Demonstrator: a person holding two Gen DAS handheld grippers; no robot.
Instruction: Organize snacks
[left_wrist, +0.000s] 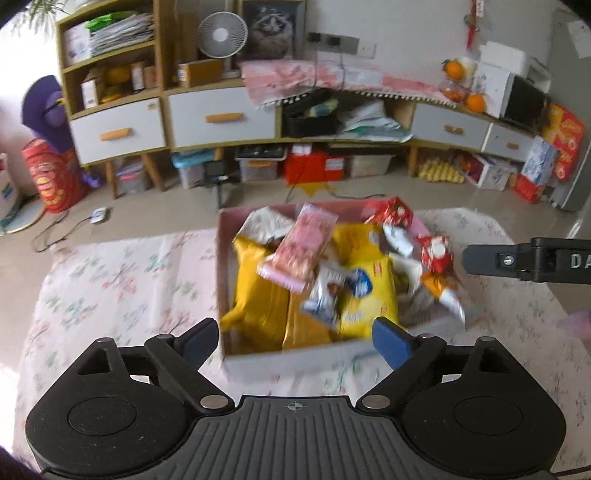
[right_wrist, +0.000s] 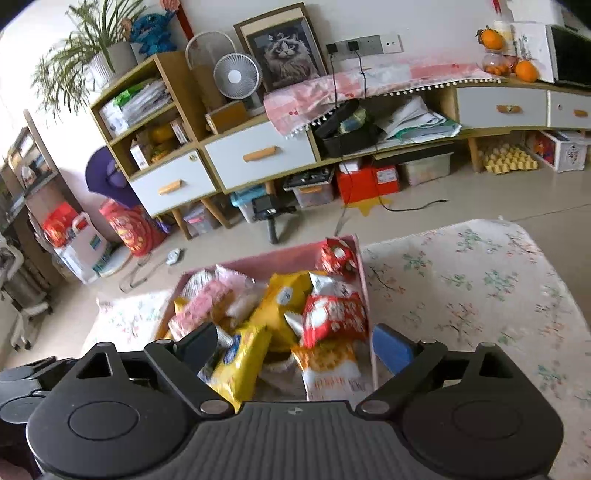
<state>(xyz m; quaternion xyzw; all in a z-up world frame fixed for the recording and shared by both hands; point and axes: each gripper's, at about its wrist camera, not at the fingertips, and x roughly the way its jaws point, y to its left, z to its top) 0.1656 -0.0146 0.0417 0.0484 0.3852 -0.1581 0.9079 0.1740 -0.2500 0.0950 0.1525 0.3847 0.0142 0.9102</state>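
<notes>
Directly ahead of the left gripper (left_wrist: 295, 338), in the left wrist view, sits a pink-walled open cardboard box (left_wrist: 225, 280) on a pale floral-printed tablecloth (left_wrist: 122, 284). Its jaws stand wide apart with nothing between the blue pads, and the box's near wall lies just beyond the fingertips. Inside the box, straight ahead, lie large yellow snack bags (left_wrist: 258, 295); a pink striped packet (left_wrist: 303, 243) rests tilted on top of them, and a small blue-and-white packet (left_wrist: 332, 295) looks blurred just past it. Toward the right fingertip, red-and-white wrapped snacks (left_wrist: 436, 253) crowd the box's right side. Further right, level with the box, a black finger of the right gripper (left_wrist: 517, 260) reaches in from the frame edge, apart from the box.

From the right wrist view, the right gripper (right_wrist: 295, 349) is likewise spread wide and holds nothing. The same box (right_wrist: 364, 280) fills the space between and beyond its fingers, its right wall running just inside the right fingertip. A red-and-white crinkled snack bag (right_wrist: 332, 314) lies ahead on an orange-and-white packet (right_wrist: 328, 365), with a yellow bag (right_wrist: 243, 365) near the left finger. Far beyond stands a white-drawered wooden cabinet (right_wrist: 258, 155).
</notes>
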